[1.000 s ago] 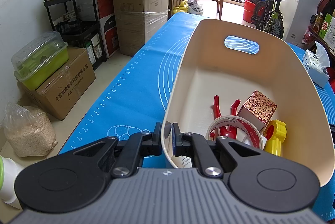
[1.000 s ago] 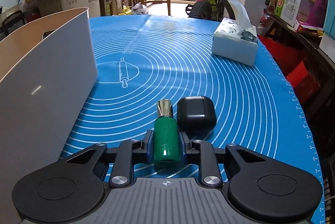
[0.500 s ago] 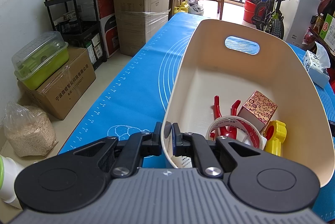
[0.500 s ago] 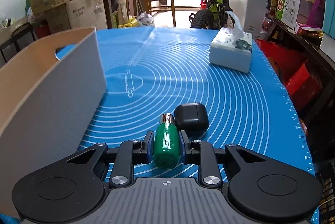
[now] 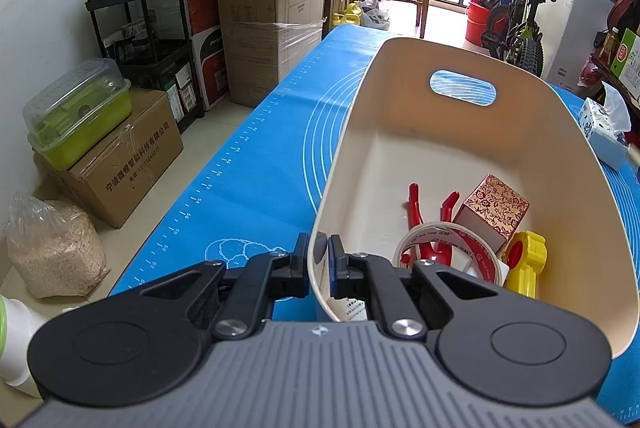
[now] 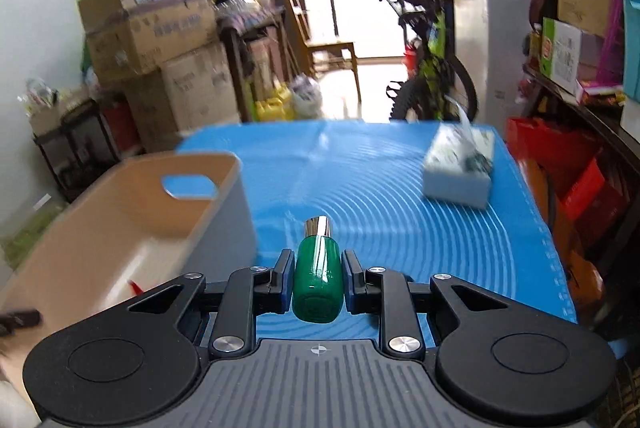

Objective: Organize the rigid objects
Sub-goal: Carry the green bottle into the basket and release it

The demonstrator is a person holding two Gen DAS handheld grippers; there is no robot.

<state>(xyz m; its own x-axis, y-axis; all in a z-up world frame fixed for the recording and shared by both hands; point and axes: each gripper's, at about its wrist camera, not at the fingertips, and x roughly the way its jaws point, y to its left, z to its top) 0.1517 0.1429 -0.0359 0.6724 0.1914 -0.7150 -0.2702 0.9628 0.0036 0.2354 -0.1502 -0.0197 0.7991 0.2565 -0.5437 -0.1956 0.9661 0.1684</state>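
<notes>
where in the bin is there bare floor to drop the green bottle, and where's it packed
The far half of the bin floor, below the handle slot, is bare. The near end is crowded: red pliers, tape roll, patterned box and yellow piece. The left gripper clamps the near rim; the right gripper holds the green bottle.

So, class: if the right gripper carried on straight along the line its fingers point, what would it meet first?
Probably the blue mat, bare ahead of the green bottle clamped in the right gripper. The bin lies left of that line, the tissue box right. Blur leaves depth uncertain.
</notes>
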